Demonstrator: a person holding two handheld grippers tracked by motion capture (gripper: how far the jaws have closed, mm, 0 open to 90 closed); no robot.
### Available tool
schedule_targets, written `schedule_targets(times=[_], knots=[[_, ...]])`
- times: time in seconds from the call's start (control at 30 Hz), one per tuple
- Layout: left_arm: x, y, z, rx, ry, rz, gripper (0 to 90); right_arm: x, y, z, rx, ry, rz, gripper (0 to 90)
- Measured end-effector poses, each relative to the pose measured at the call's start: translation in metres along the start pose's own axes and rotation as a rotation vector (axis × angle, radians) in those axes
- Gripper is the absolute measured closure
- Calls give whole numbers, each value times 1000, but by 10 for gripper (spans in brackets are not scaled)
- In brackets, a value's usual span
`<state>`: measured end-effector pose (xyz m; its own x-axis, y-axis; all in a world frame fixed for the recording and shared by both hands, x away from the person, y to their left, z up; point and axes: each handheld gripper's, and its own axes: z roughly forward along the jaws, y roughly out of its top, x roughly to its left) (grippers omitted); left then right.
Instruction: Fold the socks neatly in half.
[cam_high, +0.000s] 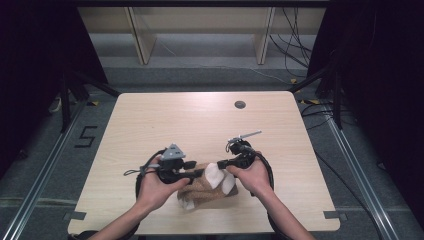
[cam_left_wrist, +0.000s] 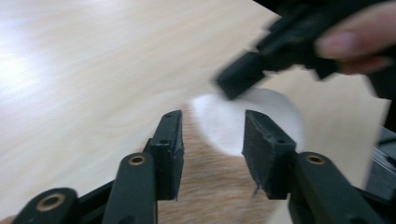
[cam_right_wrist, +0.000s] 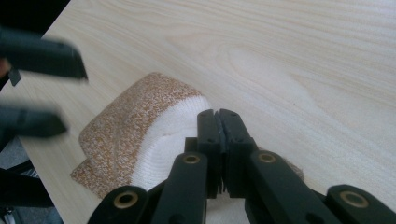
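1. Forearms come in from the near edge of the desk, each hand working a gripper over a brown-and-white sock that lies close to that edge.
2. Right gripper has its jaws pressed together at the sock's white toe; it seems to pinch a fold of the knit, probably to pin that end down, though the cloth between the pads is hidden.
3. Left gripper hangs just above the brown part with its jaws about half apart and nothing between them, apparently ready for a fresh hold.
4. Beyond the sock, bare wood runs to a small round cable port near the far edge.
5. Farther still stands pale shelving.
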<state>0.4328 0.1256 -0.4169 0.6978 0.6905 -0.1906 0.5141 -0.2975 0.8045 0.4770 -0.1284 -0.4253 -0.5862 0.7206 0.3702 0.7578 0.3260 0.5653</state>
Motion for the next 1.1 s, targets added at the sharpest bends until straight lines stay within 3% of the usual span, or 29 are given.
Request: schedule_targets(times=[0.07, 0.1, 0.17, 0.37, 0.43, 0.57, 0.73, 0.8, 0.83, 0.97, 1.03, 1.1], knots=[[9, -5, 1, 7, 20, -43, 628, 1, 0, -3, -6, -2, -8, 882], [14, -7, 0, 35, 34, -33, 640, 1, 0, -4, -9, -2, 3, 883], [17, -12, 3, 44, 35, -48, 650, 2, 1, -7, -12, -7, 5, 882], [10, -21, 15, 77, -10, -45, 655, 9, 4, -19, -15, -21, 6, 883], [6, -21, 18, 96, -32, -18, 651, 12, 3, -23, -18, -22, -9, 883], [-5, -24, 28, 117, -73, 8, 645, 10, -2, -21, 1, -85, -51, 882], [-12, -26, 38, 134, -100, 42, 656, 1, -12, -15, 67, -128, -20, 881], [-15, -26, 40, 135, -106, 49, 659, -3, -15, -13, 67, -148, -46, 881], [-17, -25, 41, 135, -109, 55, 659, -2, -16, -13, 84, -156, -22, 881], [-22, -25, 44, 141, -118, 87, 655, -8, -18, -10, 79, -172, -61, 879], [-24, -28, 47, 154, -122, 104, 651, -8, -20, -9, 89, -179, -45, 878], [-26, -32, 51, 178, -116, 138, 651, -10, -22, -7, 73, -182, -91, 872]])
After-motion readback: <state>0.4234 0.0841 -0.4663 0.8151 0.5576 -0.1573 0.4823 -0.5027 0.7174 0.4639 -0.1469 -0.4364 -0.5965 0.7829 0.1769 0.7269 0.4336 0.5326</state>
